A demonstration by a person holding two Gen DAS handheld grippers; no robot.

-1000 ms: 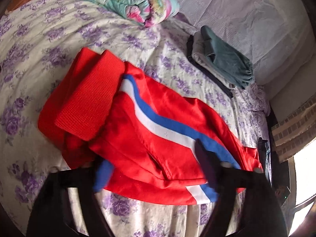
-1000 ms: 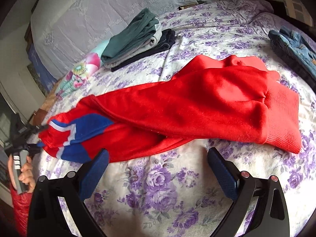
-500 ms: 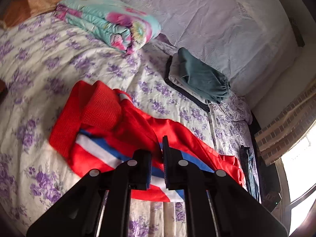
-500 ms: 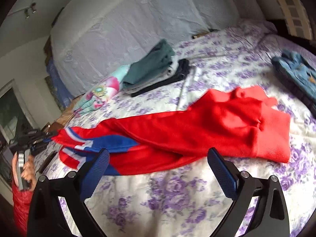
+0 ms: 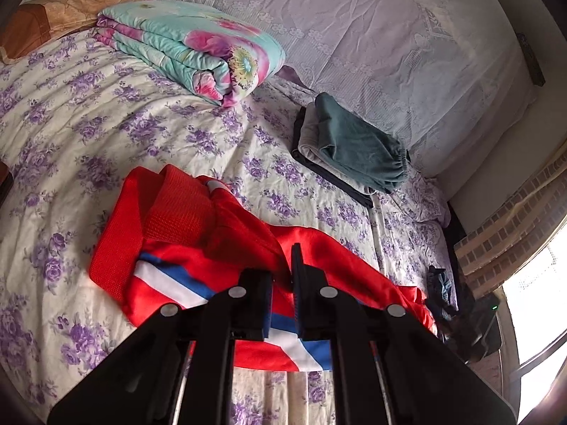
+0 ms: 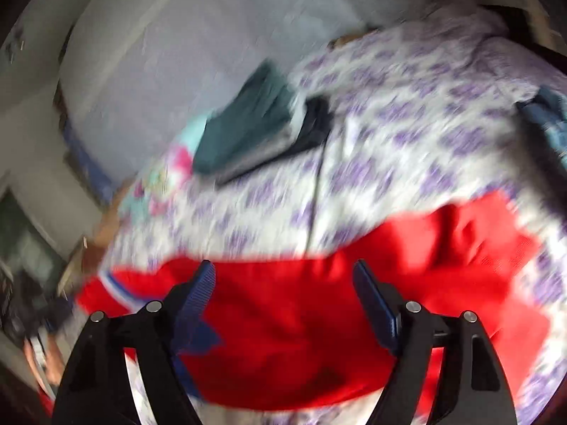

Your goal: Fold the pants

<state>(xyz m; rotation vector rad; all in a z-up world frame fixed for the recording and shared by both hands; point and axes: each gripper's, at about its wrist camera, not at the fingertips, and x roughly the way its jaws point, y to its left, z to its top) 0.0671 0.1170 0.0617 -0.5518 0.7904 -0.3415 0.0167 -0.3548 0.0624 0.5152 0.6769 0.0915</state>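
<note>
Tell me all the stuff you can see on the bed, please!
red pants: one, red with blue and white stripes, front of bed
folded clothes: one pile, teal on grey on dark, by the back
quilt: one, folded, turquoise and pink flowers, far left
bedsheet: one, cream with purple flowers
jeans: one heap, blue, right edge
left gripper: black, shut on red pants
right gripper: black, blue pads, closing over the pants, not yet pressing
</note>
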